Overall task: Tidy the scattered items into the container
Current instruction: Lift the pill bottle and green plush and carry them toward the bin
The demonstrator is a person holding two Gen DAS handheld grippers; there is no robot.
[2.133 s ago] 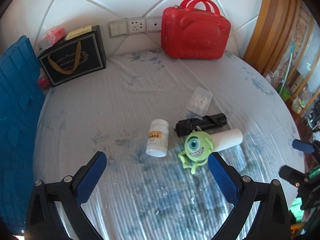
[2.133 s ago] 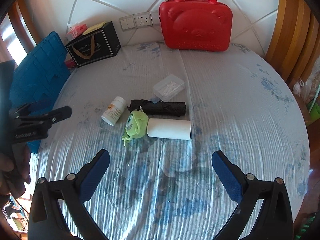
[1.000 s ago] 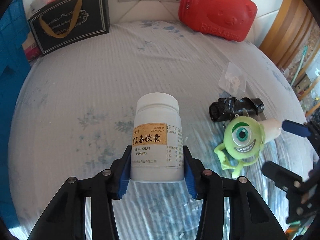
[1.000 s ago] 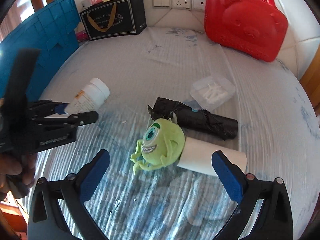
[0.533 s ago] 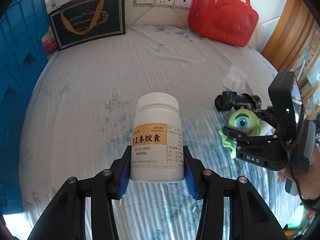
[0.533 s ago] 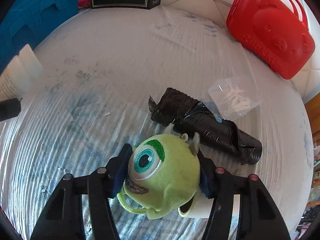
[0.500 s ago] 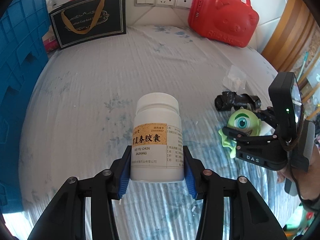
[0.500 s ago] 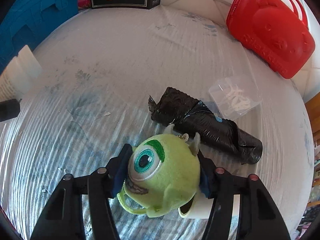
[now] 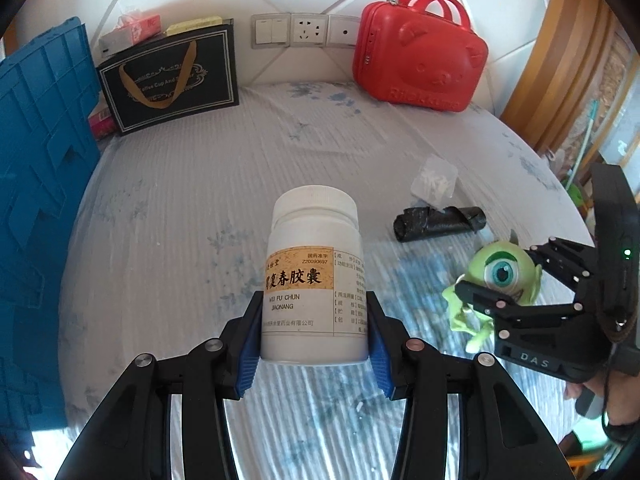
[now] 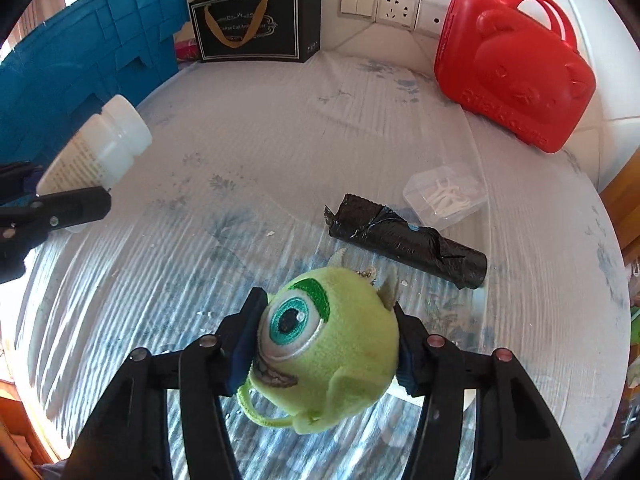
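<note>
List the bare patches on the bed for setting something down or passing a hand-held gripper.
Free: the wide middle of the bed sheet, bordered by the blue crate, black gift bag and red case. Also the near strip left of the pill bottle. Crowded: right side, where the black roll and clear box touch.

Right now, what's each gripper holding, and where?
Left gripper: white pill bottle, gripped at its lower body. Right gripper, jaws closing: green one-eyed plush, pinched across its sides.
</note>
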